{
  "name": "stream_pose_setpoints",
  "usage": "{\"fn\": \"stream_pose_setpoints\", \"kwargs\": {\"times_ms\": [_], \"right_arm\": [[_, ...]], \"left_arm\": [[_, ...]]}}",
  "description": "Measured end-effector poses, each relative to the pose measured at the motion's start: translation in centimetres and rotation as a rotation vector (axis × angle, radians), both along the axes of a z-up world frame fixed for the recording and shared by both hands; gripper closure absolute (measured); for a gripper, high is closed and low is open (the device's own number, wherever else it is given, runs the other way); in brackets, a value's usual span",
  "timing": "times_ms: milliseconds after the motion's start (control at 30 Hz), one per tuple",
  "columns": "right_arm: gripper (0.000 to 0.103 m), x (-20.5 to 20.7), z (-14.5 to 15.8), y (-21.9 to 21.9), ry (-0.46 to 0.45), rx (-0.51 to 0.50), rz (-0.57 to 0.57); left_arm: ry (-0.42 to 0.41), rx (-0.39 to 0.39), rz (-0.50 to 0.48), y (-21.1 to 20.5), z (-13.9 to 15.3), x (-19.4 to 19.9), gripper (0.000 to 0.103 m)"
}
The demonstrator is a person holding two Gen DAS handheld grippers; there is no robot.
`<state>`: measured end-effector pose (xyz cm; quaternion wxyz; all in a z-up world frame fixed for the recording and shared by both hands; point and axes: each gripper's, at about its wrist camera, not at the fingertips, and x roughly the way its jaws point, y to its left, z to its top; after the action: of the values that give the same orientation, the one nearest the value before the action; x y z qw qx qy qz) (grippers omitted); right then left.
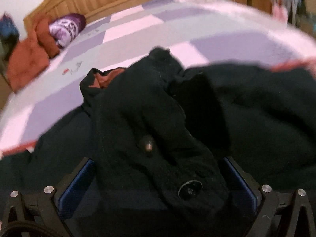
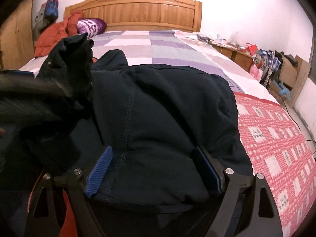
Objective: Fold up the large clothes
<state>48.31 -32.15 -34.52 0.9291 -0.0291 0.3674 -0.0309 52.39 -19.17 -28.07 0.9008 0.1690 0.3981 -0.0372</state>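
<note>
Left wrist view was smeared with motion, but the left gripper (image 1: 158, 177) had its blue pads wide apart with a thick roll of the dark jacket (image 1: 246, 106) lying between them, buttons showing; whether the pads actually pinched that cloth, I could not tell. Right wrist view was sharper: the right gripper (image 2: 152, 169) sat with its pads spread around a padded hump of the same jacket, cloth bulging between them and touching both, so it looked like a loose, wide hold rather than a firm clench.

By my reading, the fold was mid-way, both tools gathering the near part of the garment, heaped on the foot half of the bed (image 2: 177, 45). The next move probably called for lifting that bulk forward and laying it flat.

Room was generous ahead, toward the headboard (image 2: 138, 6). An orange garment (image 2: 51, 35) and a purple pillow (image 2: 90, 25) crowded the far left corner, and the bed's right edge dropped off near the red patterned cover (image 2: 276, 138).
</note>
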Motion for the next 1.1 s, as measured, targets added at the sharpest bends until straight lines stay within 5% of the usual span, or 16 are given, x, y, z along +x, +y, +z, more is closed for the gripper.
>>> {"fn": "stream_pose_setpoints", "kwargs": {"times_ms": [200,333,500,667,833,900,967,1067,1100], "right_arm": [[0.015,0.3,-0.3,-0.7,0.002,0.068,0.012],[0.015,0.4,-0.3,-0.9,0.003,0.091,0.014],[0.015,0.4,-0.2,-1.0,0.005,0.092,0.013],[0.015,0.4,-0.2,-1.0,0.009,0.082,0.012],[0.008,0.6,-0.4,-0.5,0.023,0.056,0.019],[0.006,0.8,-0.4,-0.3,0.035,0.043,0.024],[0.005,0.9,-0.3,-0.2,0.043,0.035,0.027],[0.005,1.1,-0.2,0.0,0.052,0.027,0.030],[0.004,1.1,-0.2,-0.1,0.051,0.029,0.030]], "left_arm": [[-0.109,0.027,0.219,6.0,1.6,0.3,0.000],[-0.189,0.152,0.508,15.9,2.5,-0.9,0.000],[-0.061,0.122,0.770,28.9,1.2,-2.7,0.000],[-0.143,0.028,0.615,28.3,3.4,-5.5,0.000],[-0.171,-0.205,0.265,19.0,5.2,-4.9,0.000],[-0.146,-0.235,0.178,15.6,4.7,-3.7,0.000],[-0.102,-0.213,0.108,12.2,3.0,-1.6,0.000],[-0.014,0.016,0.108,10.6,-1.8,1.6,0.000],[0.023,0.021,0.133,12.1,-2.9,2.3,0.000]]}}
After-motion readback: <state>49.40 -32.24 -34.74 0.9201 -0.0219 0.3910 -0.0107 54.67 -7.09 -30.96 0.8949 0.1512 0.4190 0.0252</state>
